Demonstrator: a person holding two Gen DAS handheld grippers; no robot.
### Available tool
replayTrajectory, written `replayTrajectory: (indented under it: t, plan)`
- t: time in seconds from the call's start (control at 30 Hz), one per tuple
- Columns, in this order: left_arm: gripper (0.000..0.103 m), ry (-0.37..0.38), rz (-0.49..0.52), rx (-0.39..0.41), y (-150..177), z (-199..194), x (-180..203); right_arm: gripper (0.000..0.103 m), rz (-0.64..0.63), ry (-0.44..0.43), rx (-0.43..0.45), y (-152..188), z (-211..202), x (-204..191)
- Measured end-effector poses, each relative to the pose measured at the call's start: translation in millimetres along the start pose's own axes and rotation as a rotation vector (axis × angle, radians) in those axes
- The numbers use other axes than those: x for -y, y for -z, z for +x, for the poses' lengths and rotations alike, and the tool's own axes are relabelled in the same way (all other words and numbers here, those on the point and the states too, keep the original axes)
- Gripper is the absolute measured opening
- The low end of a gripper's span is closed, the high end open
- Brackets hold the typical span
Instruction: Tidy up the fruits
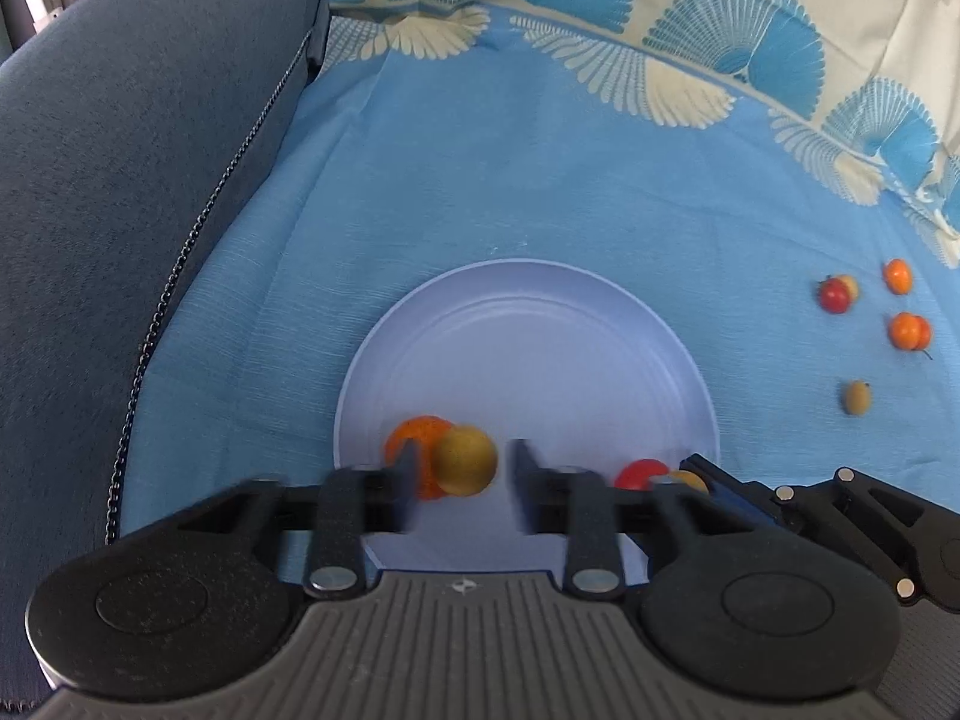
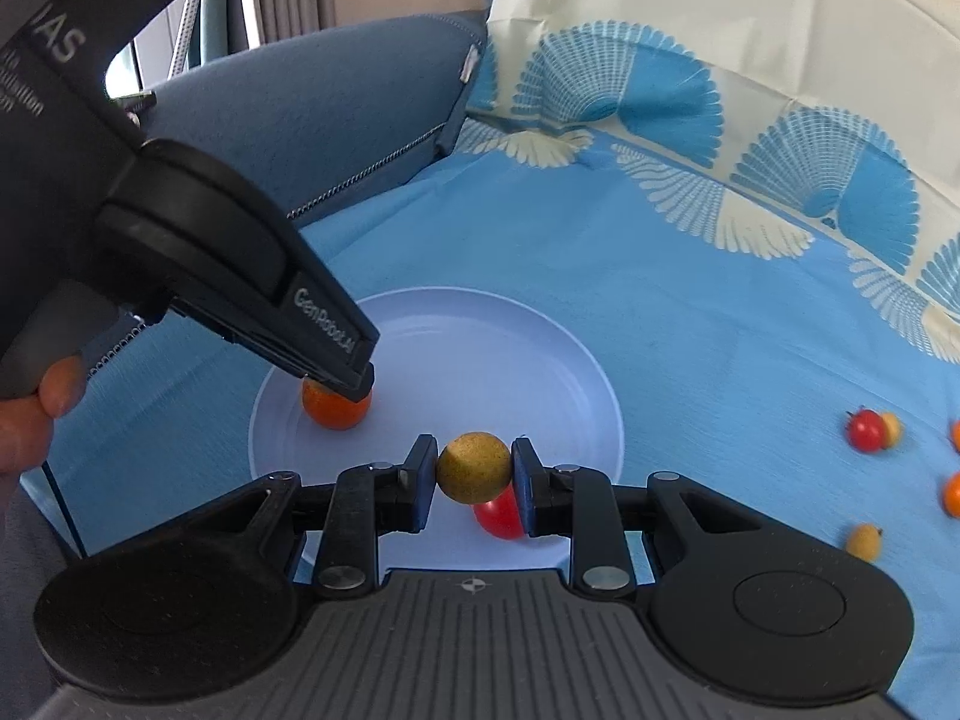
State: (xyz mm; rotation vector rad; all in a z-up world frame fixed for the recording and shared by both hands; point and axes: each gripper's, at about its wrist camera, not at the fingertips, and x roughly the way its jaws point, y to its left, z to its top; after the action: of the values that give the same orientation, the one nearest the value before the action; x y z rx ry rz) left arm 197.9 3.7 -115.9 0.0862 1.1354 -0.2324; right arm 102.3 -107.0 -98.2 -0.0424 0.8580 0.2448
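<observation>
My right gripper (image 2: 473, 465) has its jaws clamped on a speckled yellow fruit (image 2: 474, 463), one pad on each side at its widest line. It hangs just above the near part of the pale plate (image 2: 480, 354), with a red fruit (image 2: 499, 521) lying on the plate directly under and behind it.

My left gripper (image 1: 465, 463) has its jaws apart. A second yellow fruit (image 1: 465, 461) sits in the gap, close to the left finger and clear of the right one, so I judge it is not gripped. It touches or overlaps an orange fruit (image 1: 414, 447) on the near left of the plate. The picture there is blurred, so I cannot tell whether it already rests on the plate.

These pieces look small, round, smooth and light, probably hard-skinned. I expect them to roll on the plate and to squirt out of an off-centre pinch, so I would hold across the middle and let go low.

More lie well apart on the blue cloth (image 2: 690, 312) to the right: a small red fruit (image 2: 864, 429) and a yellow one (image 2: 864, 542) among them.
</observation>
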Motion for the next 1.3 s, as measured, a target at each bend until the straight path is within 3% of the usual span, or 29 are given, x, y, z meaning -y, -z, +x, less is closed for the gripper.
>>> replayTrajectory:
  t: [0.03,0.07,0.17,0.37,0.6,1.0,1.17,1.3]
  plan:
    - [0.090,0.003,-0.004,0.003,-1,1,-1,0.028,-0.004,-0.005,-0.006,-1,3,0]
    - [0.103,0.004,-0.010,0.017,-2,1,-2,0.030,-0.007,-0.006,-0.010,-2,6,0]
    - [0.103,-0.006,-0.010,0.035,-4,-5,-2,0.063,-0.026,-0.005,-0.015,-6,8,-1]
    - [0.103,0.004,-0.029,0.001,2,-38,-1,0.083,0.026,0.039,-0.013,0,-26,8]
    - [0.103,0.017,-0.023,0.011,18,-111,12,0.088,0.172,0.092,-0.018,24,-92,16]
    - [0.103,0.047,-0.011,0.046,39,-284,44,0.089,0.367,0.192,0.132,43,-207,51]
    - [0.103,0.015,0.044,0.230,54,-379,69,0.089,0.431,0.234,0.175,56,-243,69]
    - [0.103,0.053,0.031,0.322,61,-427,83,0.090,0.480,0.288,0.204,67,-266,90]
